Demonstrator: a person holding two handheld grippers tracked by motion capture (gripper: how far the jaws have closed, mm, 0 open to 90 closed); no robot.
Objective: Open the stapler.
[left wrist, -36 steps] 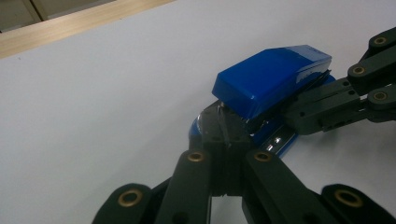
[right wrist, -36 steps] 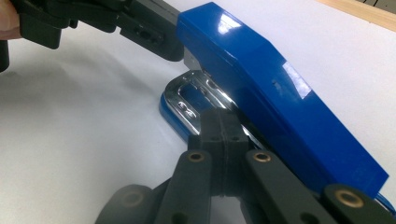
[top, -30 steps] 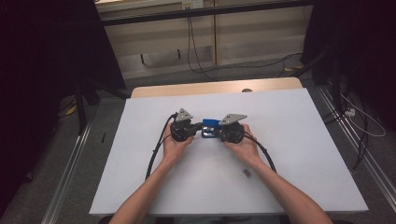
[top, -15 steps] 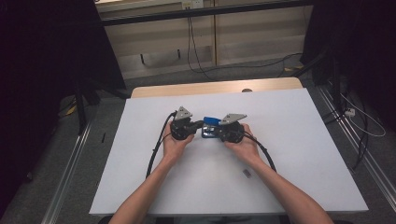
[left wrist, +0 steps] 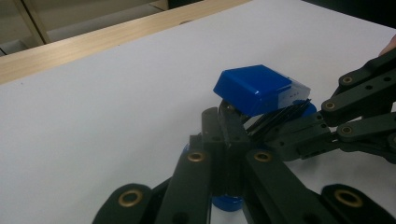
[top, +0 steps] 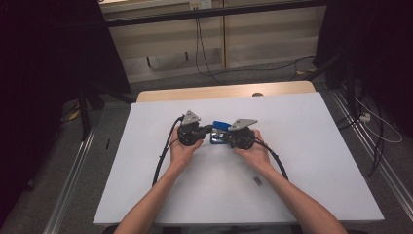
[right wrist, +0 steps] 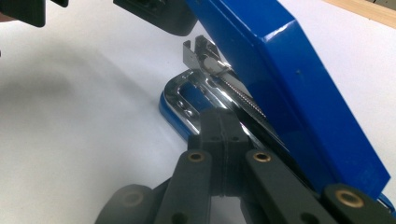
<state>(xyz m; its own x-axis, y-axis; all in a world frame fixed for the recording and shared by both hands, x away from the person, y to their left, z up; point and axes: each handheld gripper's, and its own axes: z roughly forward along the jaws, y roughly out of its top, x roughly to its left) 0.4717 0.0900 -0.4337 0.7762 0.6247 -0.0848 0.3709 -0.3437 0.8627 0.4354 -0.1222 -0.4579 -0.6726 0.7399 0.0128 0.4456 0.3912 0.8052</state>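
Here, a blue stapler point(top: 220, 131) sits mid-table on the white table point(top: 311, 146), its top point(left wrist: 254, 88) swung up off the chrome base point(right wrist: 196, 95). The left gripper point(top: 207, 130) and right gripper point(top: 225, 139) meet at it from either side, each with jaws pressed together; whether they pinch any part I cannot tell.

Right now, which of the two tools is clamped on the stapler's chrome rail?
The right tool: it pinches the chrome rail under the raised blue cover; the left tool meets the cover's front.
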